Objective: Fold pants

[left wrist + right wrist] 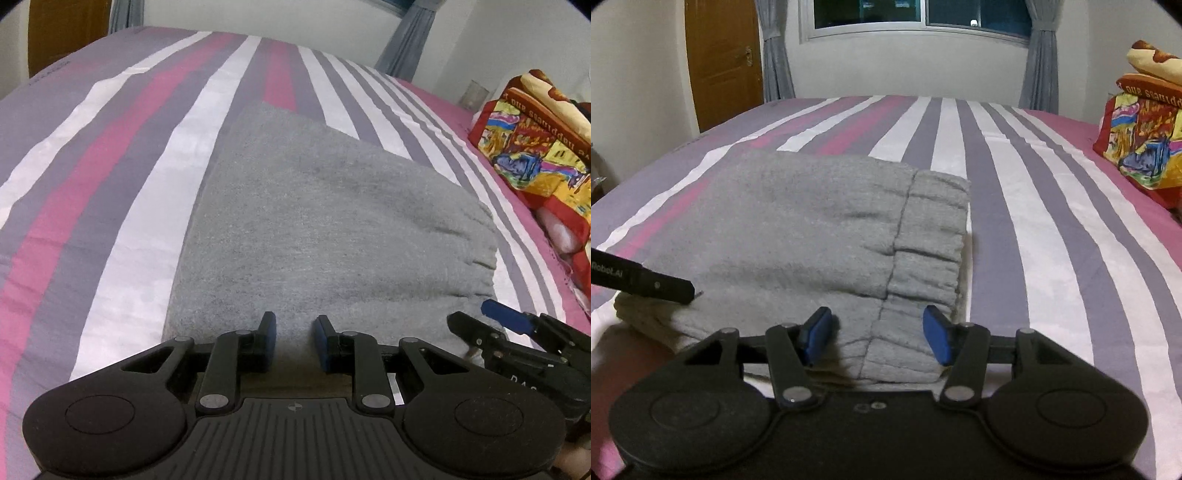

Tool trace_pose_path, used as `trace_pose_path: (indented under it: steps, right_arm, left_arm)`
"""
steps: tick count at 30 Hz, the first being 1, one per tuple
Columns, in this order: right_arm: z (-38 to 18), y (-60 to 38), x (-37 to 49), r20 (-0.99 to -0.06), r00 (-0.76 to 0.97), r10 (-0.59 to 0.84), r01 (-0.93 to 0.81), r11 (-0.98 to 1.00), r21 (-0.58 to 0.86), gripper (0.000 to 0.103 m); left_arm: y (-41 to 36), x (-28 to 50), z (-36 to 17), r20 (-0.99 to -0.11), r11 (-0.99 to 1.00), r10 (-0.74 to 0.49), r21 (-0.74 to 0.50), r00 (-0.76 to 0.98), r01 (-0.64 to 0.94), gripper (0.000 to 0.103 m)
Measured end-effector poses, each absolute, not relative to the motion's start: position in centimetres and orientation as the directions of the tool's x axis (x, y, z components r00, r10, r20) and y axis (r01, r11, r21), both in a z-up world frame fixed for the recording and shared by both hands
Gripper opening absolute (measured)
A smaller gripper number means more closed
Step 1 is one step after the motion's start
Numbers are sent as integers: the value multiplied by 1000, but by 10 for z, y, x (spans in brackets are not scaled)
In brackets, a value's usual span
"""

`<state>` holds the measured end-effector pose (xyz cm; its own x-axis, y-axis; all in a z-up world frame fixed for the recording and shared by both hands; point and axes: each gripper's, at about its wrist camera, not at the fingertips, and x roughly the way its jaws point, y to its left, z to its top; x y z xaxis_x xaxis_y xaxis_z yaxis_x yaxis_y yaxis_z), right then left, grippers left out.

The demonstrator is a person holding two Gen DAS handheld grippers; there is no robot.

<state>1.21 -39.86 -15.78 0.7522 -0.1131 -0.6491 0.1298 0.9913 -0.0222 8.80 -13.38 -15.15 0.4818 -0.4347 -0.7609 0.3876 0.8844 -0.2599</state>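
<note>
Grey pants [812, 236] folded on striped bed [1034, 221].
Left gripper [294, 339] pinching pants' near edge; right gripper [877, 334] released, straddling waistband.

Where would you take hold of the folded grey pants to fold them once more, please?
Probably at the near edge of the pants, by the gathered waistband. The layers stack there, facing the right gripper, whose open fingers already straddle it. Come in low from the near side so all the layers are caught.
</note>
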Motion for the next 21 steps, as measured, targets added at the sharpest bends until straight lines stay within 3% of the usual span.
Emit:
trace_pose_path:
  steps: [8,14,21]
  right_arm:
    - [-143,-394,4,-637,765,-91,116,993,-3,60]
    - [-112,-397,12,-550,832,-74,117,992,44,61]
    - [-117,-401,81,-587,798,-132,120,991,-60,52]
  left_arm:
    - [-134,87,-147,-756,884,-429,-238,495,403,24]
    - [-139,106,-129,-736,881,-434,-228,519,414,24]
    - [-177,159,-136,-759,875,-428,-212,492,435,24]
